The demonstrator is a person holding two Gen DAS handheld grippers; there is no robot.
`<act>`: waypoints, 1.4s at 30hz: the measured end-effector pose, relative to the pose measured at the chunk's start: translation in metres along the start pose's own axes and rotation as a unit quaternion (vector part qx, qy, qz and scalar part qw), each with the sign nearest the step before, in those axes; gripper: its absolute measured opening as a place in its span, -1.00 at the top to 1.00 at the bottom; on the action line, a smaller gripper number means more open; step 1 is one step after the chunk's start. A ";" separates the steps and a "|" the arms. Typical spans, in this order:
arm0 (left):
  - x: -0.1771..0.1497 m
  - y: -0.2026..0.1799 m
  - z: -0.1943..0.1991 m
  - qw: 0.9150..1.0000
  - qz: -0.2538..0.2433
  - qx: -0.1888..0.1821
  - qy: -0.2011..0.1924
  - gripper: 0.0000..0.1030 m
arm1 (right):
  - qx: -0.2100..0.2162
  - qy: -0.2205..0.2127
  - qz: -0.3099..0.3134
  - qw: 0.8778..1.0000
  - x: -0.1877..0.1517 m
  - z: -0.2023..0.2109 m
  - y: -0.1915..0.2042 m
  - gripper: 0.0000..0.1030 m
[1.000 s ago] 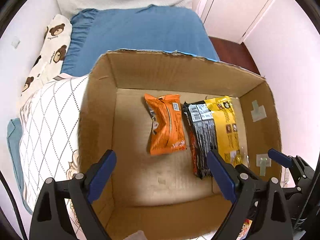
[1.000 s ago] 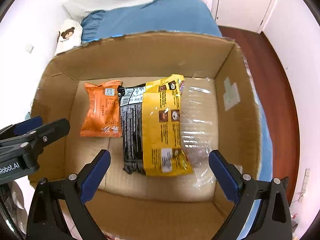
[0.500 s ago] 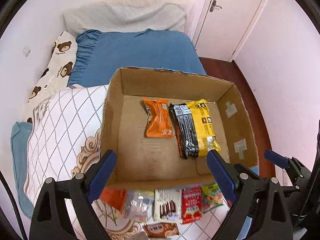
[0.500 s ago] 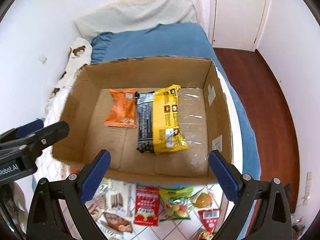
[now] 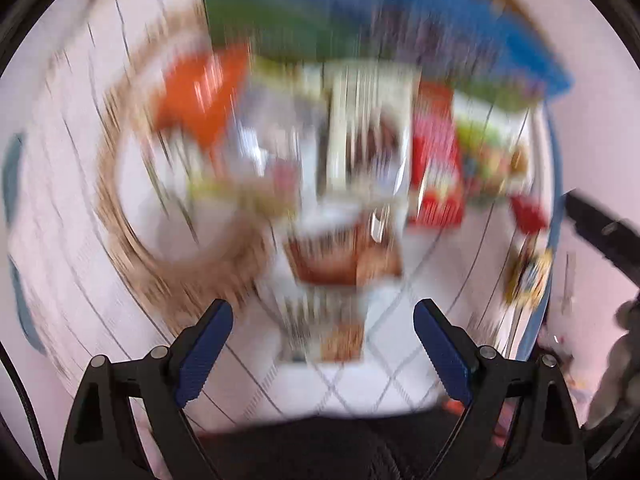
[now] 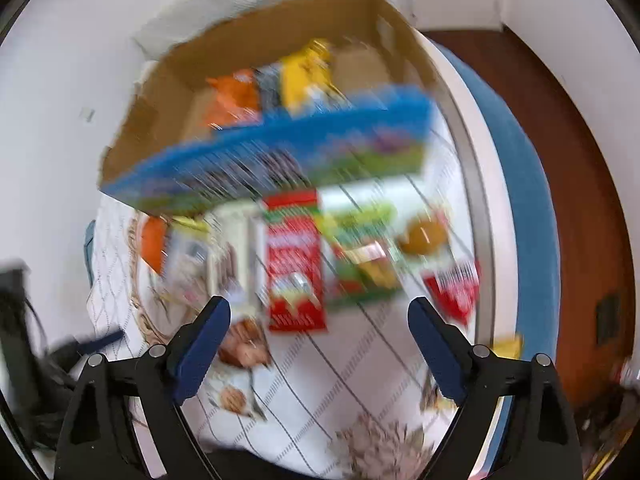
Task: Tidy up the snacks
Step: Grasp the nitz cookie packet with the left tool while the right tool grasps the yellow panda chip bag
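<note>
Both views are motion-blurred. A cardboard box with a blue printed front holds an orange pack, a dark pack and a yellow pack. Several loose snack packs lie on the white quilt in front of it: a red pack, a green pack, an orange pack, a white-and-brown pack. My left gripper is open and empty above the packs. My right gripper is open and empty near the red pack.
The white diamond-pattern quilt covers a bed with a blue edge. Brown wood floor lies to the right. The other gripper shows as a dark shape at the left edge of the right wrist view.
Both grippers have pulled back from the box and tilted down fast toward the loose packs on the quilt. The box now sits at the top of both views. Both stay open.
</note>
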State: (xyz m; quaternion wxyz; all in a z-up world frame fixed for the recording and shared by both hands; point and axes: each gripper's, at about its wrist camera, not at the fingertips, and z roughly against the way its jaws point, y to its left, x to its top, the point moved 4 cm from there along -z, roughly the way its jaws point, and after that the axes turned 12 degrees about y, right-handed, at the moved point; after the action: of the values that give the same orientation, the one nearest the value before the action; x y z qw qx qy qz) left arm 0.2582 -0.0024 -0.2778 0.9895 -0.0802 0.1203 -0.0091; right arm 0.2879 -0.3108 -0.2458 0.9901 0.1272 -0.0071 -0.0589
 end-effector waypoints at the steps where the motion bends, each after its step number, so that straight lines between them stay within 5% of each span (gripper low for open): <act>1: -0.003 -0.002 -0.012 1.000 0.000 -0.002 0.011 -0.80 | -0.004 0.000 -0.017 1.000 -0.008 -0.002 -0.013 -0.80; 7: -0.004 -0.010 -0.056 0.999 0.005 -0.011 0.040 -0.80 | -0.025 0.029 -0.113 0.993 -0.039 -0.028 -0.098 -0.80; 15: -0.004 -0.027 -0.079 0.999 -0.002 -0.001 0.048 -0.80 | -0.059 0.070 -0.117 0.989 -0.044 -0.082 -0.133 -0.80; 18: -0.007 -0.025 -0.085 0.999 0.003 -0.004 0.046 -0.57 | -0.065 0.068 -0.119 0.988 -0.048 -0.090 -0.131 -0.31; 22: -0.013 -0.018 -0.087 0.999 0.012 -0.007 0.045 -0.38 | -0.054 0.062 -0.080 0.993 -0.054 -0.086 -0.103 -0.16; 25: -0.019 -0.009 -0.092 0.998 0.023 -0.021 0.054 -0.38 | -0.088 0.060 0.076 0.991 -0.062 -0.086 -0.039 -0.16; 27: -0.021 -0.009 -0.095 0.998 0.025 -0.023 0.057 -0.38 | -0.132 0.089 0.176 0.971 -0.073 -0.095 -0.008 -0.38; 28: -0.023 -0.010 -0.096 0.998 0.025 -0.023 0.057 -0.38 | -0.145 0.092 0.188 0.967 -0.077 -0.094 -0.004 -0.68; 31: -0.026 -0.009 -0.097 0.998 0.030 -0.030 0.056 -0.38 | -0.096 0.086 0.141 0.982 -0.080 -0.075 -0.015 -0.73; 34: -0.021 0.011 -0.091 0.997 0.036 -0.041 0.060 -0.38 | 0.003 0.074 0.009 0.997 -0.084 -0.048 -0.050 -0.73; 39: -0.019 0.018 -0.093 0.996 0.039 -0.049 0.063 -0.38 | 0.105 0.080 -0.113 0.985 -0.097 -0.041 -0.072 -0.73; 42: -0.021 0.021 -0.096 0.996 0.037 -0.051 0.064 -0.38 | 0.132 0.104 -0.168 0.971 -0.096 -0.059 -0.068 -0.73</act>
State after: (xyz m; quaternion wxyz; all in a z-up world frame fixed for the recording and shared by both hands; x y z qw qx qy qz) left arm 0.2152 0.0042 -0.3678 0.9740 -0.1255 0.1863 0.0291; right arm 0.1862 -0.3496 -0.3196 0.9359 0.2614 0.1095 -0.2092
